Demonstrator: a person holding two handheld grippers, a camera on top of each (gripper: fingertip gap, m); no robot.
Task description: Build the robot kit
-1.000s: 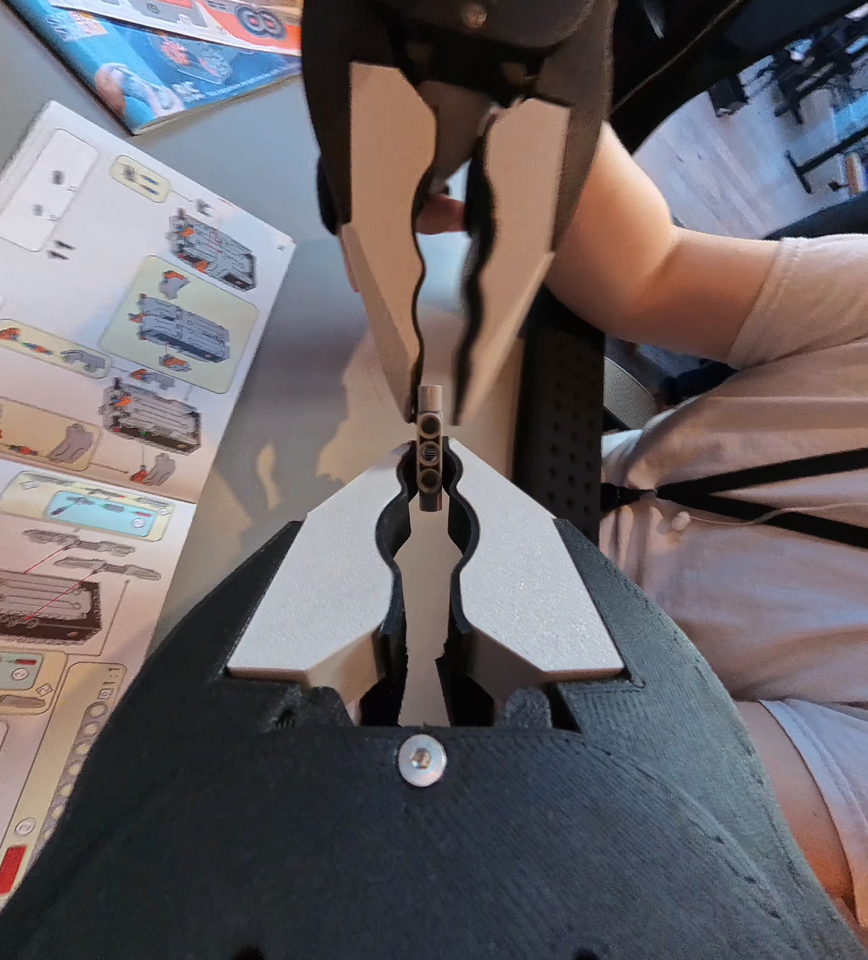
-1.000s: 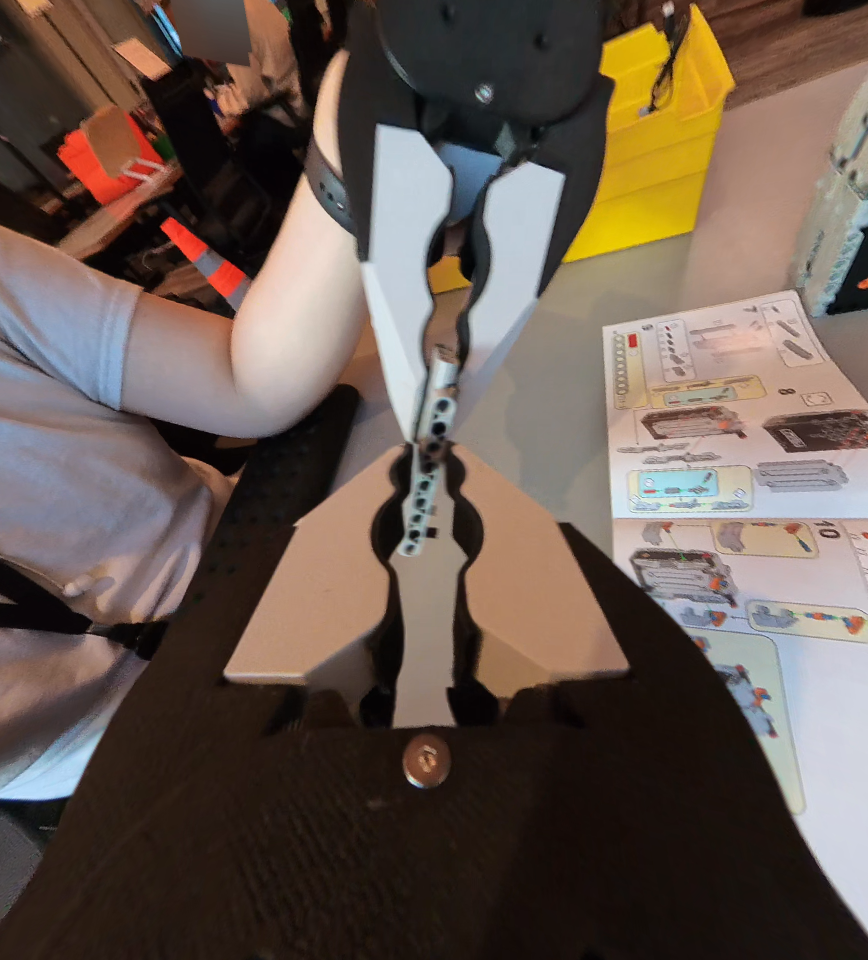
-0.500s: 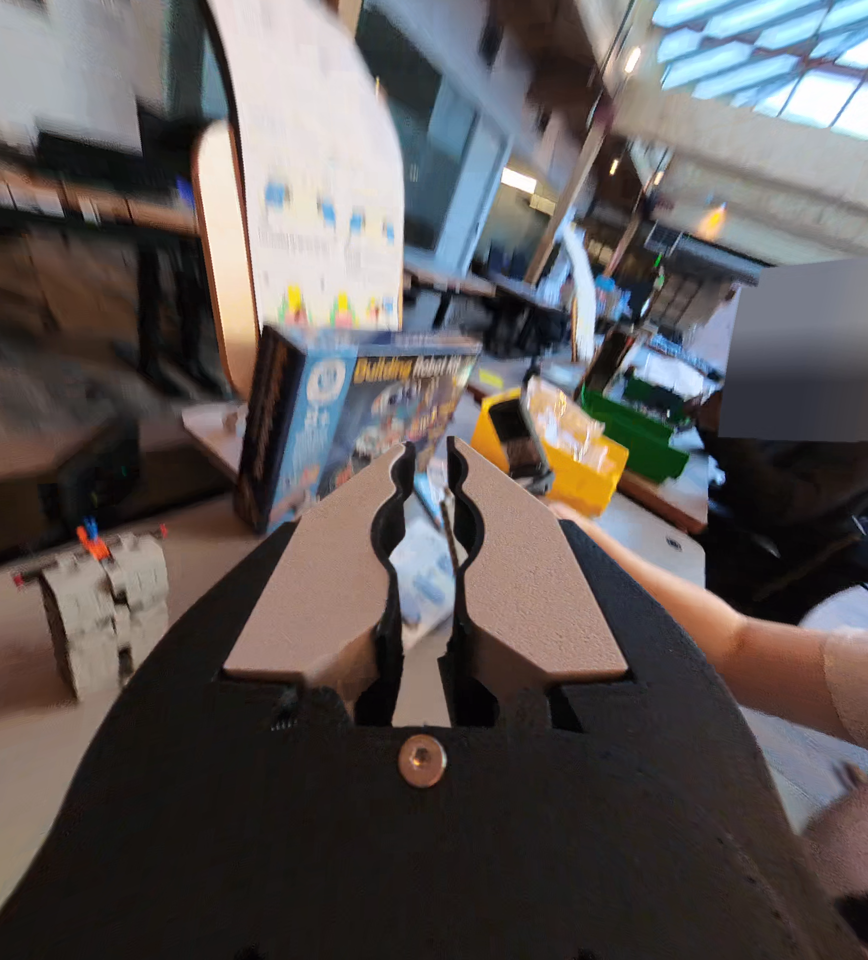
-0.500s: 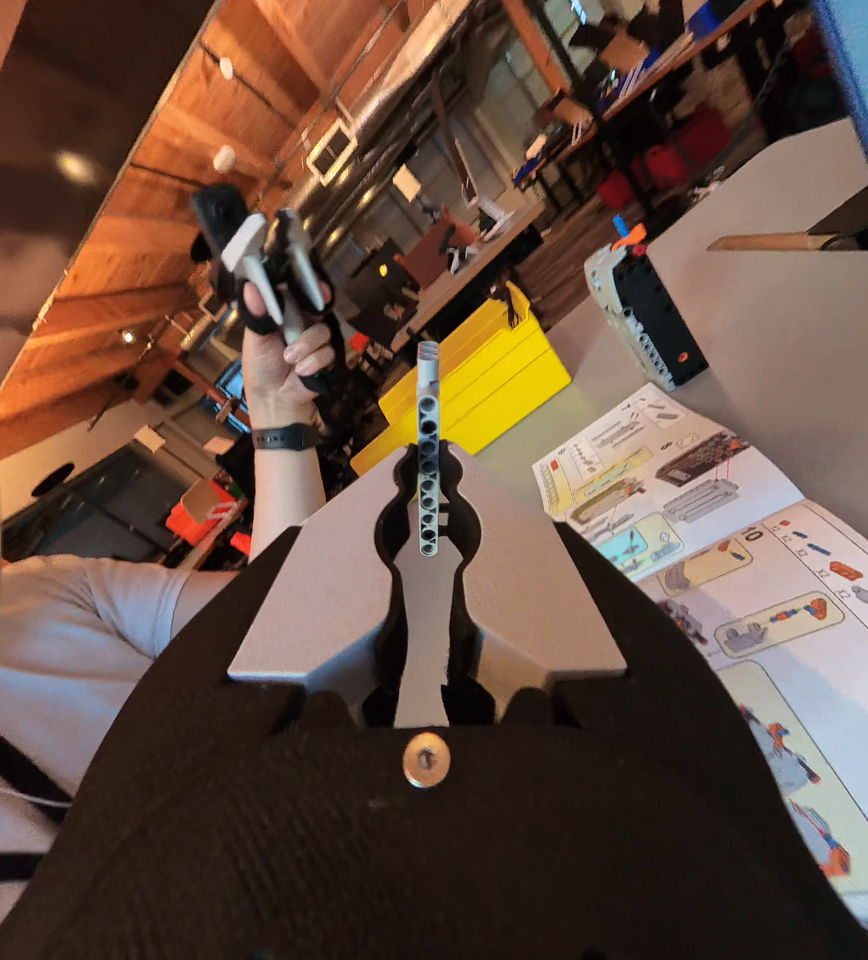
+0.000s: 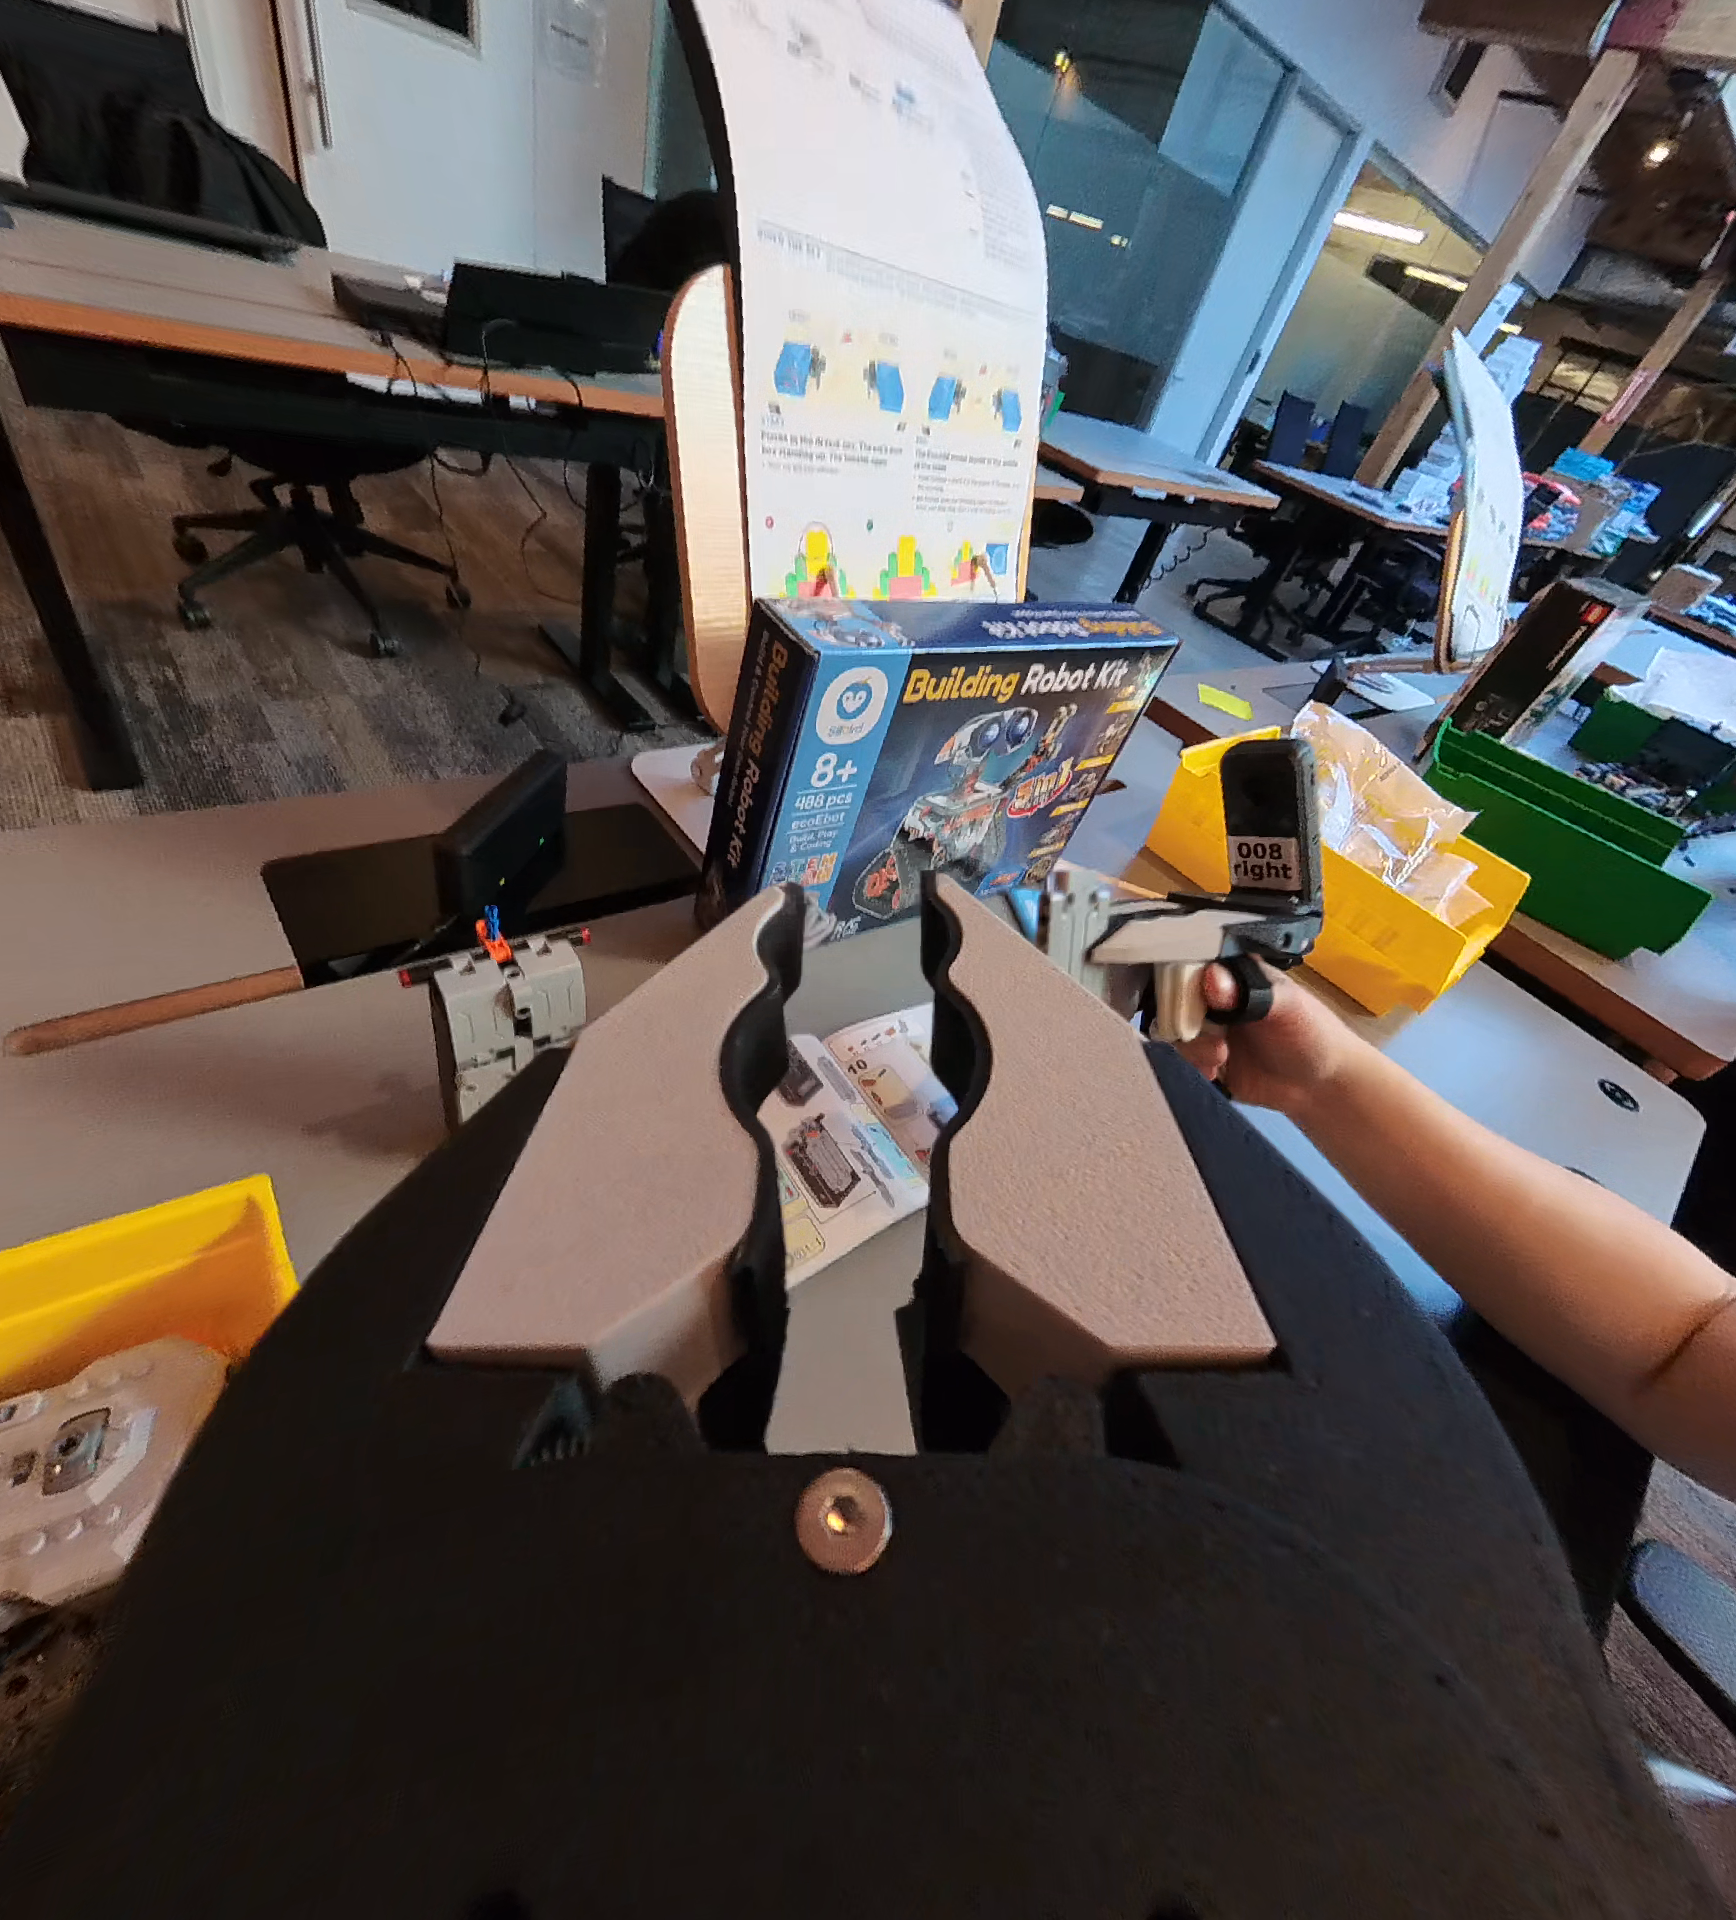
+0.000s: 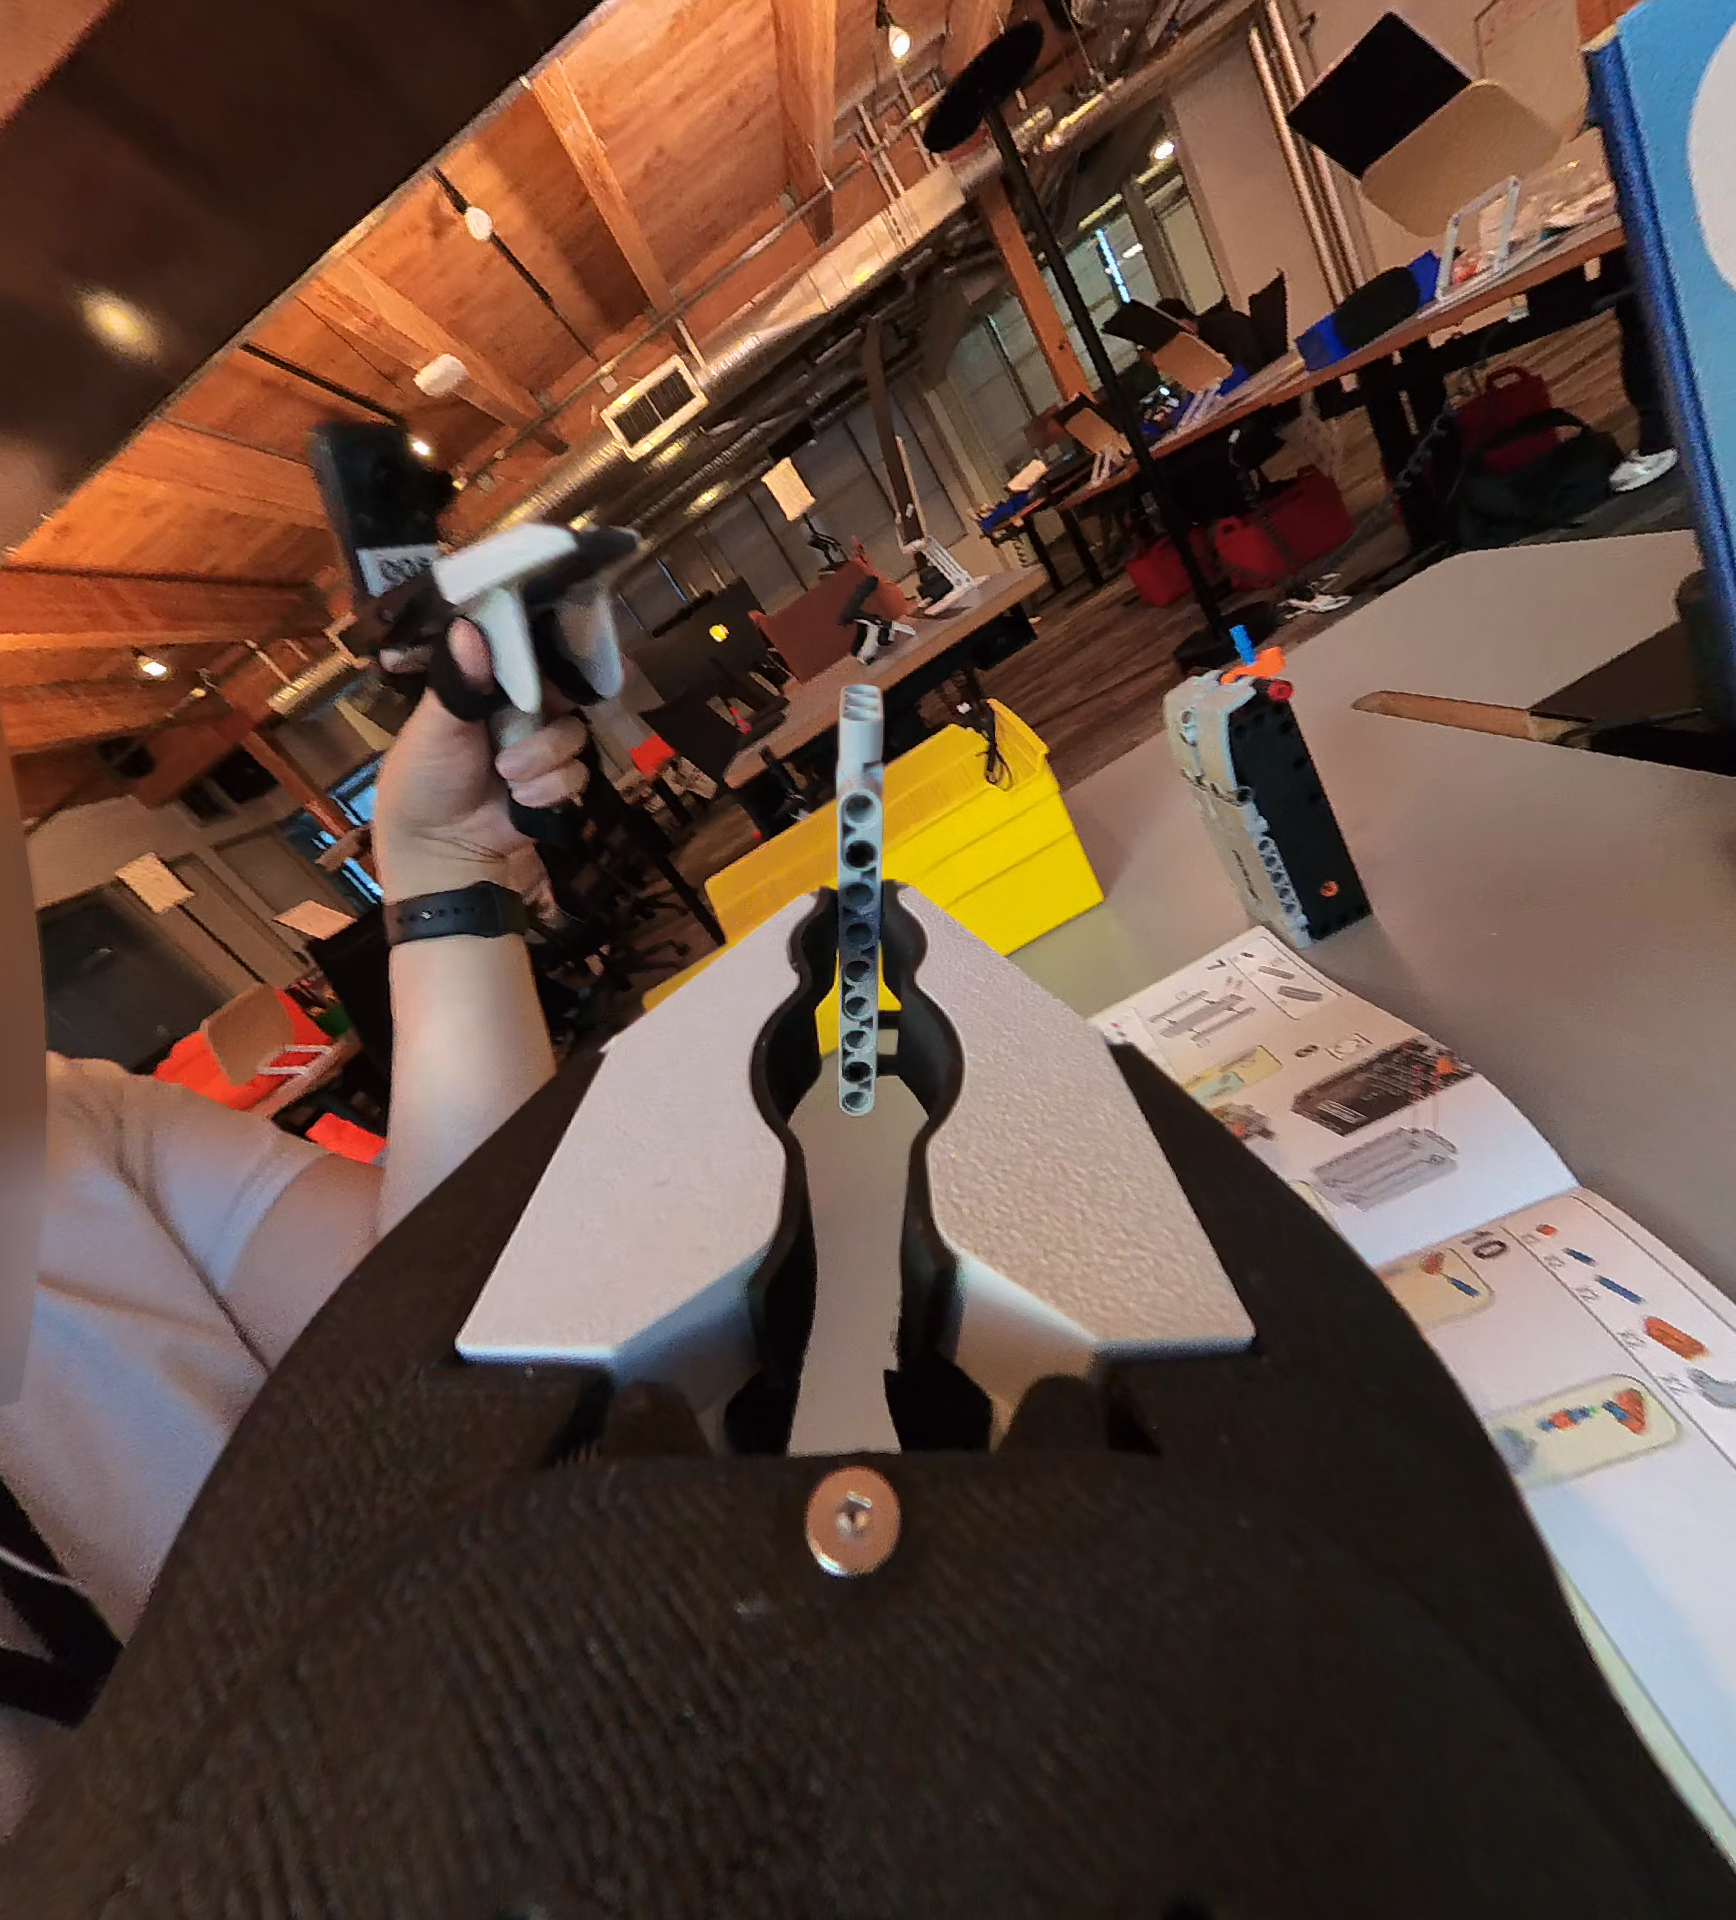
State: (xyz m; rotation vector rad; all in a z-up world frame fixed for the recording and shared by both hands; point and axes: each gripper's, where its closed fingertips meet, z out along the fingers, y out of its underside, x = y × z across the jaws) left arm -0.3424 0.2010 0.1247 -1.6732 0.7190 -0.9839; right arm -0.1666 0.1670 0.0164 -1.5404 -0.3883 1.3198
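Observation:
My right gripper point(image 6: 859, 906) is shut on a light grey beam with a row of holes point(image 6: 856, 997). The beam stands upright between the fingertips, its top end well past them. This gripper also shows in the left wrist view point(image 5: 1098, 935), held in a hand above the table, right of my left gripper. My left gripper point(image 5: 856, 902) is open and empty above the table, its jaws apart with an instruction booklet point(image 5: 859, 1112) showing through the gap. In the right wrist view it is raised in a hand point(image 6: 542, 608), up and to the left of the beam.
A grey and black block model point(image 5: 502, 1013) stands on the table point(image 5: 168, 1122), also in the right wrist view point(image 6: 1259, 821). A blue kit box point(image 5: 926, 769) stands behind the booklet. There are yellow bins point(image 5: 1363, 925) point(image 5: 85, 1278) point(image 6: 905, 842) and a green bin point(image 5: 1570, 842). The gap from one gripper's tips to the other's is roughly 20 centimetres.
A second ago both grippers met tip to tip on the beam. My left gripper let go, swung up and away, and opened wider. My right gripper kept the beam and tilted up.

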